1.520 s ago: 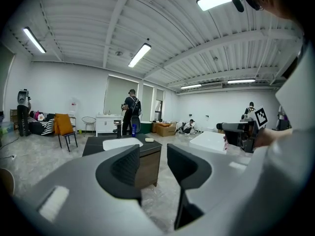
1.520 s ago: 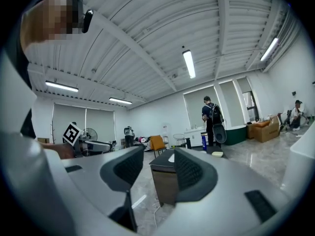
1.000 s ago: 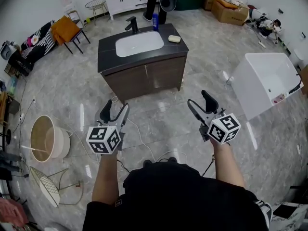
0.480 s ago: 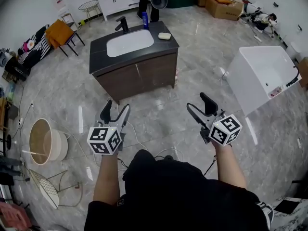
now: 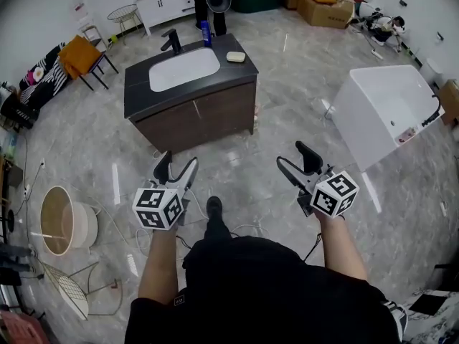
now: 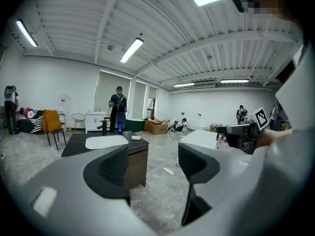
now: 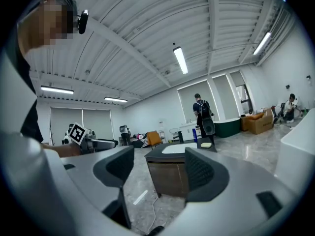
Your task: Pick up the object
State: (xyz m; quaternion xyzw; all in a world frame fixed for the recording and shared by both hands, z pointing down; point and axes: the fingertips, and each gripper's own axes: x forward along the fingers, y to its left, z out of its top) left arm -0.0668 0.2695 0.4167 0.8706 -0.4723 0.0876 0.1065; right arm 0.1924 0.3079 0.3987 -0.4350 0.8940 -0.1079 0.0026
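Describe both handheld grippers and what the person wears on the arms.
The left gripper and right gripper have pale grey bodies and curved jaws with black ribbed pads; each carries a white cube with black square markers. The person wears a black short-sleeved top.

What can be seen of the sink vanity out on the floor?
The sink vanity is a freestanding cabinet with dark brown, wood-look doors, shut, under a black countertop. A white oval basin is set into the top, with a black faucet upright behind it. A blue bottle stands at the back edge and a pale soap bar lies beside the basin. The unit stands upright on the grey marble-look floor, away from the walls.
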